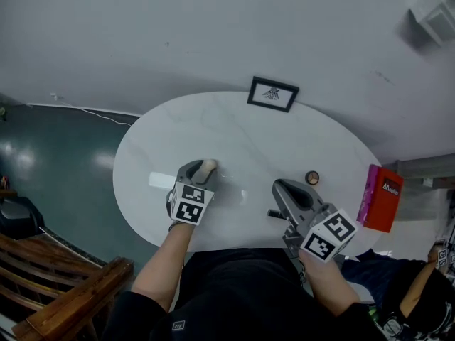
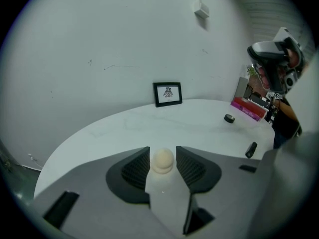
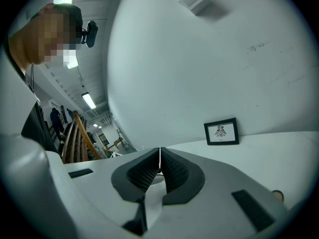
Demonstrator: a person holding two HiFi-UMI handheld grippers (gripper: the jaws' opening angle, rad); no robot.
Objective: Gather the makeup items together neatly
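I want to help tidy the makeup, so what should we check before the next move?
1. Left gripper open, beige sponge between its jaws: ok.
2. Right gripper shut, holding nothing: ok.
3. Small round pot beside the sponge: not ok, it sits apart, toward the right.
4. Red box gathered in: not ok, it lies at the table's right edge.
5. Small black stick, what it is: cannot tell.
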